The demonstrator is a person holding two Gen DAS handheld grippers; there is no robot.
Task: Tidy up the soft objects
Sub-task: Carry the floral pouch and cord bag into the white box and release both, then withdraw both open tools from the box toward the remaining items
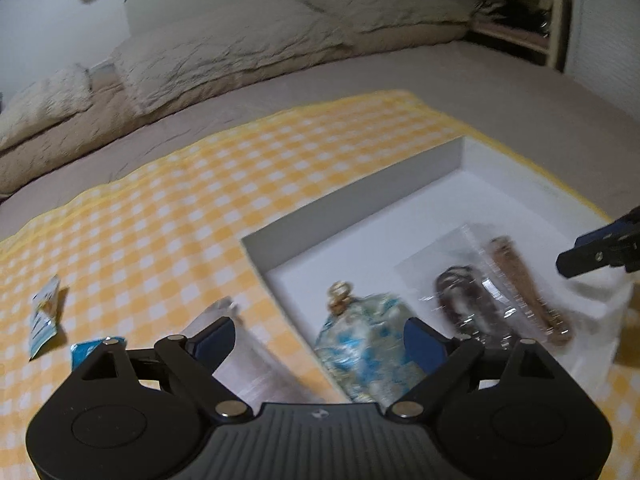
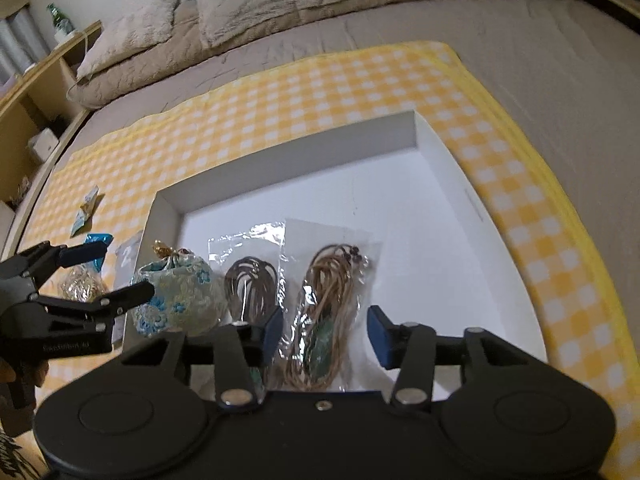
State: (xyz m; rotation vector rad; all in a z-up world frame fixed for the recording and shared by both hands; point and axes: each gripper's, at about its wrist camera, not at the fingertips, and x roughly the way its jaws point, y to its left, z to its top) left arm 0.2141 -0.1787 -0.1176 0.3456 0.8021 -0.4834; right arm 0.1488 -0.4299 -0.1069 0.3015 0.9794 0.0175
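Left gripper: jaws wide apart, clamping nothing, above the brocade pouch.
Right gripper: jaws partly apart, straddling the tan cord packet, pads clear.
White tray: pouch in near left corner, both cord packets beside it.

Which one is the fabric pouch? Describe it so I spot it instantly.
Find the white tray on the yellow checked cloth. The fabric pouch sits at its near left corner, beside two clear bags of coiled cord: it alone is pale brocade with blue flowers and a gold-tied top.
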